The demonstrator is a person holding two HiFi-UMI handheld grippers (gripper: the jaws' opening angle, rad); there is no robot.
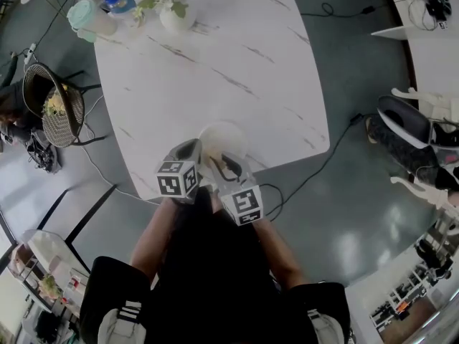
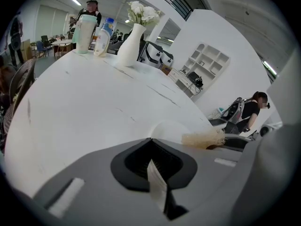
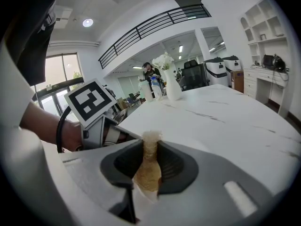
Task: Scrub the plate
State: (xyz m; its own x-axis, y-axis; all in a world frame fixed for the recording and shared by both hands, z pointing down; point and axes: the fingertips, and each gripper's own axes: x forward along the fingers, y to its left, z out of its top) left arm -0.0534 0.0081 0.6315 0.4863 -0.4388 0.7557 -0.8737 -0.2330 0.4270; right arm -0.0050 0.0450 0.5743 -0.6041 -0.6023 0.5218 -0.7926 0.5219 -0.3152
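White marble counter (image 1: 215,56): plate (image 1: 224,136) sits at its near edge, lower centre; right claw (image 3: 150,141) clamps tan scrubber (image 3: 148,167); left claw (image 2: 151,145) pinched shut beside the rim. Risk: scrub force could shove plate off edge.

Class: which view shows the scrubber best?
Right gripper view: the scrubber sits clamped by the right gripper, its fibres clear. Left gripper view shows only its frayed tip; head view barely shows it.

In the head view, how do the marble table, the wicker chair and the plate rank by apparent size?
Marble table, largest.
Wicker chair, second.
Plate, smallest, though it is partly hidden.
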